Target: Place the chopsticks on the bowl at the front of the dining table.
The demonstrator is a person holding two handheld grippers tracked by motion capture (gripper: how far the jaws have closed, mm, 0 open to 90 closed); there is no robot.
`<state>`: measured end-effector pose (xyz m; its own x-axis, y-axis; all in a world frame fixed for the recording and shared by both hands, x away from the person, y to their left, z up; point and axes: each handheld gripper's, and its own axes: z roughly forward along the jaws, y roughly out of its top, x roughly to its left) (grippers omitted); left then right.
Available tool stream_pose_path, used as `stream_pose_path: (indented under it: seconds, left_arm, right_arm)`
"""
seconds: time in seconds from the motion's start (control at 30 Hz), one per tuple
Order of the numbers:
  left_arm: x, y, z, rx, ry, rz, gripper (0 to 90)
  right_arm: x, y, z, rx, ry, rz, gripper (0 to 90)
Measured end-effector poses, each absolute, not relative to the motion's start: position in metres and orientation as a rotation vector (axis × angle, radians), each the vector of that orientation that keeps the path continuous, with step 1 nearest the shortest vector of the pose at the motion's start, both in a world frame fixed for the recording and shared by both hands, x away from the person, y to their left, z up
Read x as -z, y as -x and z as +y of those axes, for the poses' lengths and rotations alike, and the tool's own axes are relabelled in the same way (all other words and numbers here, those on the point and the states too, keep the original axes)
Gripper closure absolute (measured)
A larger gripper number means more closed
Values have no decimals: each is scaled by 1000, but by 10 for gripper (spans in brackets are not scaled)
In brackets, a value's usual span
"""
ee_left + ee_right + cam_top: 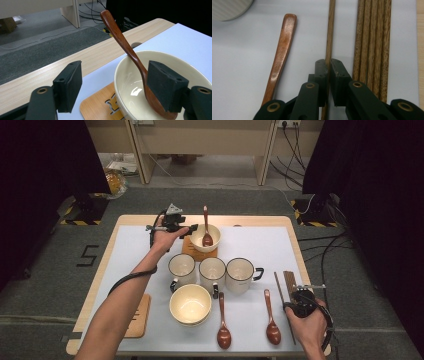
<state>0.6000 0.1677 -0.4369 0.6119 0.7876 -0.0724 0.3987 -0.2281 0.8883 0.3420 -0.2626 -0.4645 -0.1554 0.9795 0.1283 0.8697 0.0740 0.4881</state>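
High view: left gripper [186, 228] sits at the far side of the table [260, 220], just beside the far bowl [212, 232], which stands on a wooden coaster [192, 251]. A wooden spoon [206, 226] leans in that bowl, handle pointing away from the person. Right gripper [302, 296] is at the near right, over a single chopstick [278, 285] lying on the white mat [260, 245], with the chopstick bundle [289, 279] just beside it. Three mugs [212, 272] stand in a row mid-table. A near bowl [190, 304] sits in front of them, two more spoons [223, 320] lie flat to its right, and a second coaster [139, 315] lies near the left forearm.

Left gripper view: jaws spread wide apart, holding nothing. One pad [68, 85] hangs outside the bowl [130, 75] over the mat; the other is over the bowl's inside, in front of the spoon's [125, 45] head. Cannot tell if that pad touches the spoon. Spoon leans tilted on the rim, head down in the bowl. The coaster [97, 107] shows under the bowl.

Right gripper view: jaws pinched together on the single chopstick [330, 32], which runs straight up between them. The bundle [373, 37] lies just right of it, parallel, apart. A flat spoon's handle [282, 50] lies to the left. A mug's edge [229, 8] is at top left.
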Motion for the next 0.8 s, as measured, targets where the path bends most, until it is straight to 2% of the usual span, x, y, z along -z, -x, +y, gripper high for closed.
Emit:
stream_pose_path:
  seconds: [0.33,0.43,0.8]
  left_arm:
    - [438,-602,162,-485,-1856,939,287]
    - [436,-603,157,-488,-1867,927,288]
    - [434,-607,147,-482,-1880,914,290]
  right_arm:
    - [464,-343,-258,-689,-1885,2120,845]
    - [464,-342,-257,-686,-1877,2107,774]
    - [456,-328,-264,-672,-1912,2143,773]
